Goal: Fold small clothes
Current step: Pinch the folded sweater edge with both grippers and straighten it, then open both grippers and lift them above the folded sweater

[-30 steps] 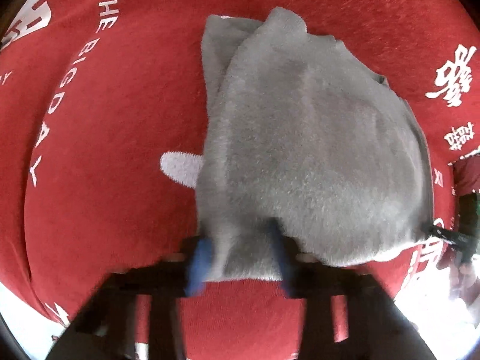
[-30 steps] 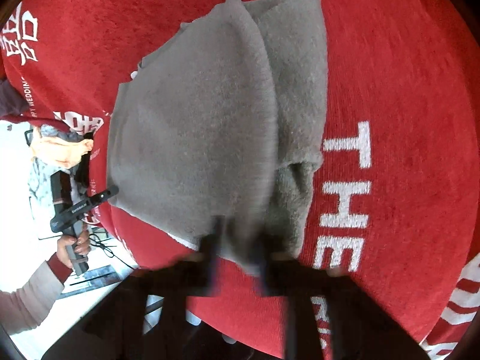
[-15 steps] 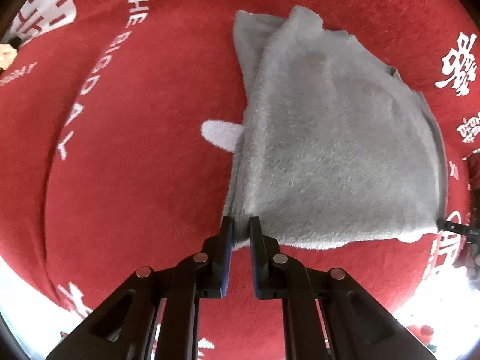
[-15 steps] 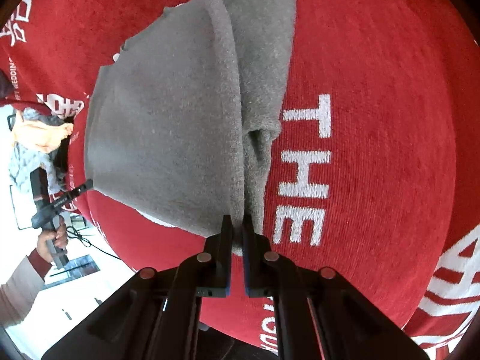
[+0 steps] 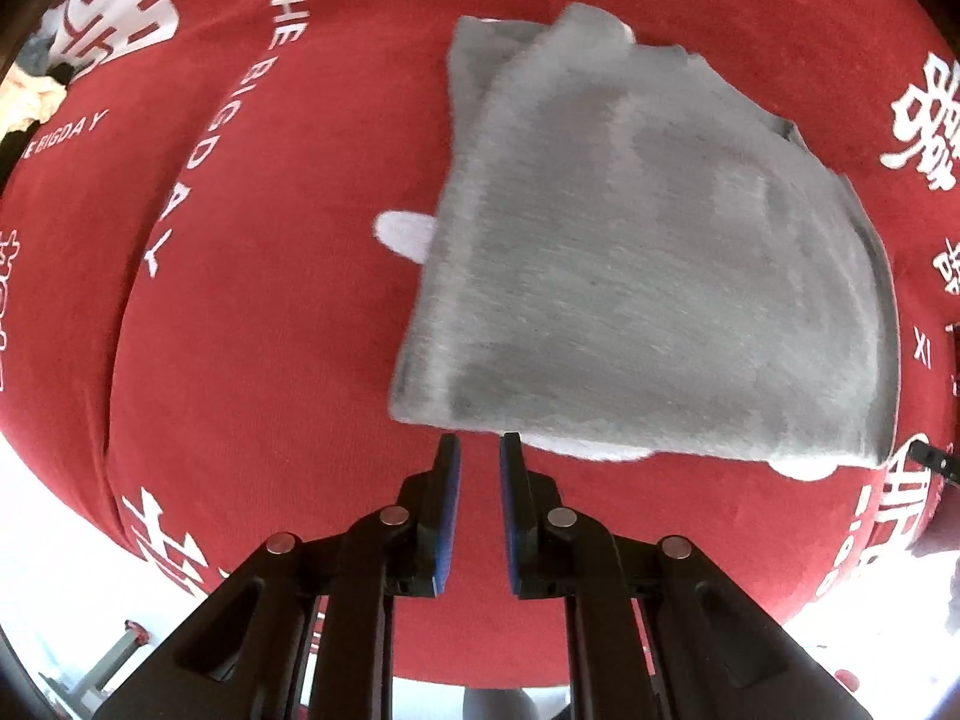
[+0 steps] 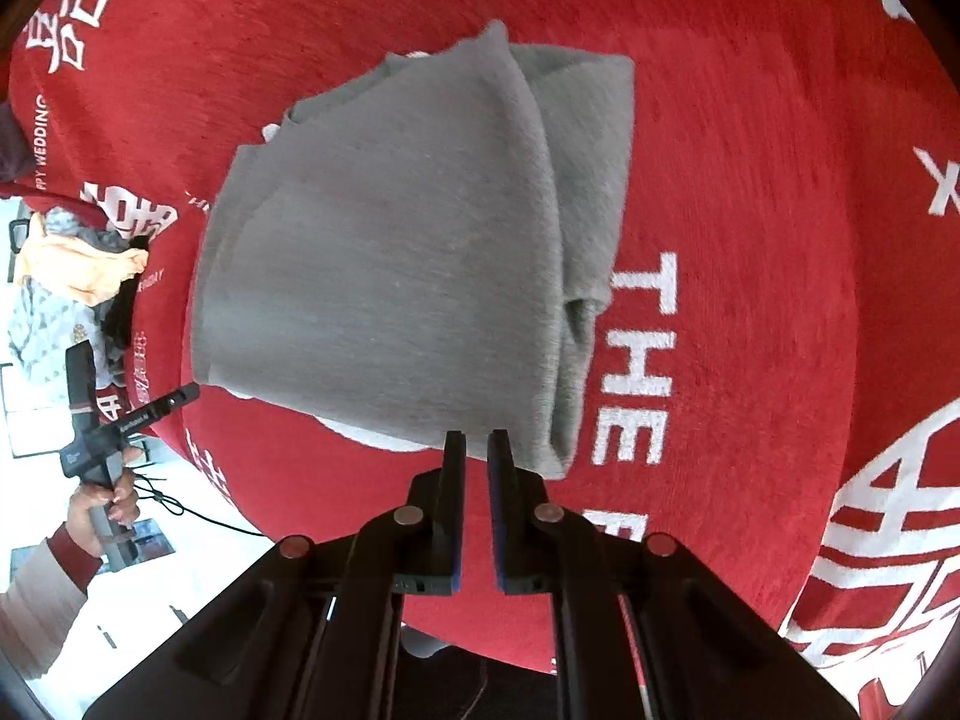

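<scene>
Lying folded on red cloth [image 5: 252, 360], grey garment [image 5: 648, 276], underside hidden, left hand-held gripper [image 5: 480, 441] and right hand-held gripper [image 6: 477, 438] closed, empty.

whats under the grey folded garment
The grey folded garment lies on a red printed cloth; white patches peek out at its edges. Whatever else it covers is hidden.

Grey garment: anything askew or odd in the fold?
Slightly. The grey garment lies folded on the red cloth, but its layers are offset: an under-layer sticks out along one side and bunches near the corner. White bits peek from beneath. Both tools are clear of it.
</scene>
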Demonstrator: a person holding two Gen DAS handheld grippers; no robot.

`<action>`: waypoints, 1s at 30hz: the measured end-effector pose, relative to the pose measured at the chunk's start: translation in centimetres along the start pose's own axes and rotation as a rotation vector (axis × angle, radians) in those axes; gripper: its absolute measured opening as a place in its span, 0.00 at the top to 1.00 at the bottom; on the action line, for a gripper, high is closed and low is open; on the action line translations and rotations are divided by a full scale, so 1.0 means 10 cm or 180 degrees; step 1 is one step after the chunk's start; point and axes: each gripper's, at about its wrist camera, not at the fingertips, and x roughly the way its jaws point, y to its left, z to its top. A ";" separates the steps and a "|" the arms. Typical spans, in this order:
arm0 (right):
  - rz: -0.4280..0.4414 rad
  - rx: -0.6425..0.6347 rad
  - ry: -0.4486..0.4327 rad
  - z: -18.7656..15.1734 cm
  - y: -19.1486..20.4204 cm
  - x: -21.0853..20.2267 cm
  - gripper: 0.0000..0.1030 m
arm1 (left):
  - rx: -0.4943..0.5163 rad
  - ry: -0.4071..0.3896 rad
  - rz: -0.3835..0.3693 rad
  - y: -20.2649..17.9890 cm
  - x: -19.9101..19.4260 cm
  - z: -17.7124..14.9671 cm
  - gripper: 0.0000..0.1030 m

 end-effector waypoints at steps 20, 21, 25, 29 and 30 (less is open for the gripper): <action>-0.0690 0.0148 -0.0198 0.04 -0.06 -0.10 0.45 | 0.0037 0.0021 0.0279 -0.41 -0.05 0.04 0.12; -0.0689 0.0119 -0.0218 0.05 -0.04 -0.11 0.45 | 0.0041 0.0043 0.0279 -0.42 -0.03 0.03 0.12; -0.0506 -0.0099 -0.0263 0.05 0.13 -0.09 0.45 | 0.0040 0.0151 0.0209 -0.44 0.04 -0.01 0.12; -0.0267 -0.0181 -0.0185 0.01 0.28 0.05 0.45 | -0.0046 0.0154 0.0079 -0.43 0.04 -0.07 0.12; -0.0244 -0.0180 -0.0172 0.00 0.30 0.08 0.45 | -0.0085 0.0134 0.0023 -0.42 0.03 -0.09 0.12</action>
